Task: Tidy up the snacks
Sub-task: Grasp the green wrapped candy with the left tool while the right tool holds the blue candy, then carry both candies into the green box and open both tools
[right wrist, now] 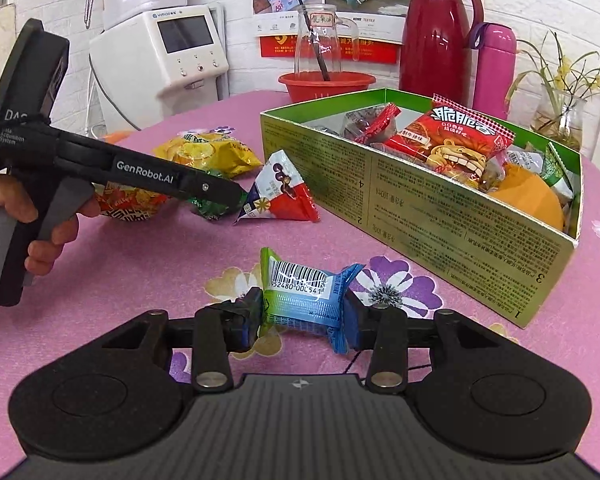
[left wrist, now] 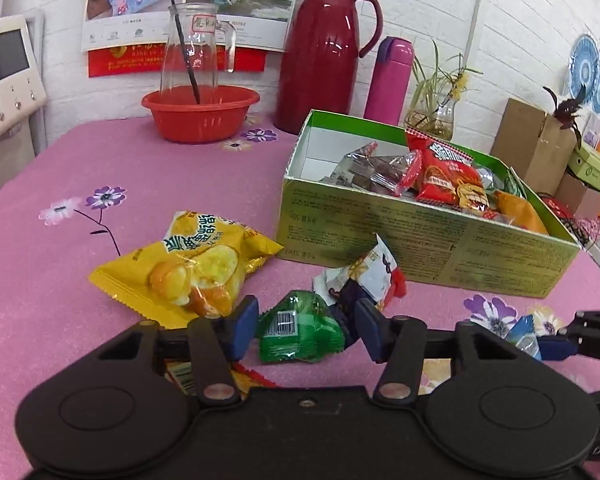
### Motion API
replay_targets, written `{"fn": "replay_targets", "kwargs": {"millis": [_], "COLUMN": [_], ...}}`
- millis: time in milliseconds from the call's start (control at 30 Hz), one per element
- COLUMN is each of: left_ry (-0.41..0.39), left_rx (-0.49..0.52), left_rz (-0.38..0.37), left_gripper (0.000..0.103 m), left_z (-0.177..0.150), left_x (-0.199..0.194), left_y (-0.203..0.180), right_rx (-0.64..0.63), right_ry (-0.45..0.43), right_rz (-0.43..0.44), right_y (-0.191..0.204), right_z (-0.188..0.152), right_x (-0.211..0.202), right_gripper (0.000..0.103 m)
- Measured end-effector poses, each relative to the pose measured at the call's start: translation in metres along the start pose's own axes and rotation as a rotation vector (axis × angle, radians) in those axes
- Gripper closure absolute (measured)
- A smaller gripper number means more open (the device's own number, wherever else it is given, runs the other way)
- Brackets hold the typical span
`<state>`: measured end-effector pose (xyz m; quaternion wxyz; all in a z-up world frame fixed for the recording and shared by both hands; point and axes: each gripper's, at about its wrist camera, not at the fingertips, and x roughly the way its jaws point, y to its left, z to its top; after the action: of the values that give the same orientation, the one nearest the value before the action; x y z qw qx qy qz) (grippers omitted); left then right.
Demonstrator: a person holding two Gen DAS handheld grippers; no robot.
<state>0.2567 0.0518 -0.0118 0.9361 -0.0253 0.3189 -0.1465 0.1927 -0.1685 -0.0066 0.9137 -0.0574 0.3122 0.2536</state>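
The left gripper [left wrist: 306, 330] has its pads on each side of the green pack [left wrist: 300, 330]; whether they squeeze it yet, I cannot tell. The right gripper [right wrist: 302, 318] pinches the blue pack [right wrist: 306, 294] by its ends, just above the cloth [right wrist: 120, 280].

A loose pinch could let a slippery pack slide out. The box [right wrist: 440, 220] is near but already quite full, so a pack might bounce off. The triangle pack [right wrist: 280, 196] touches the green one and may get dragged. The yellow bag [left wrist: 192, 264] lies beside.
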Motion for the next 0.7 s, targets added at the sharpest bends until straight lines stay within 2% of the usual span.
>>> {"fn": "replay_targets", "kwargs": {"millis": [67, 167, 333, 500, 700], "left_ry": [0.005, 0.017, 0.017, -0.005, -0.114], "left_rx": [0.006, 0.053, 0.110, 0.067, -0.004], "left_rz": [0.003, 0.014, 0.009, -0.058, -0.140], "left_gripper": [0.035, 0.039, 0.058, 0.059, 0.058], "left_z": [0.002, 0.001, -0.005, 0.001, 0.033], "left_x": [0.004, 0.011, 0.005, -0.018, -0.054], "left_y": [-0.002, -0.009, -0.018, -0.021, -0.032], "right_rx": [0.003, -0.006, -0.026, -0.042, -0.024], "right_ry": [0.001, 0.003, -0.003, -0.054, -0.172], "right_rz": [-0.002, -0.005, -0.006, -0.014, -0.055], "right_y": [0.001, 0.003, 0.009, 0.011, 0.001], "right_z": [0.001, 0.001, 0.001, 0.008, 0.032], "right_x": [0.001, 0.001, -0.004, -0.019, -0.042], "right_gripper": [0.032, 0.032, 0.034, 0.035, 0.035]}}
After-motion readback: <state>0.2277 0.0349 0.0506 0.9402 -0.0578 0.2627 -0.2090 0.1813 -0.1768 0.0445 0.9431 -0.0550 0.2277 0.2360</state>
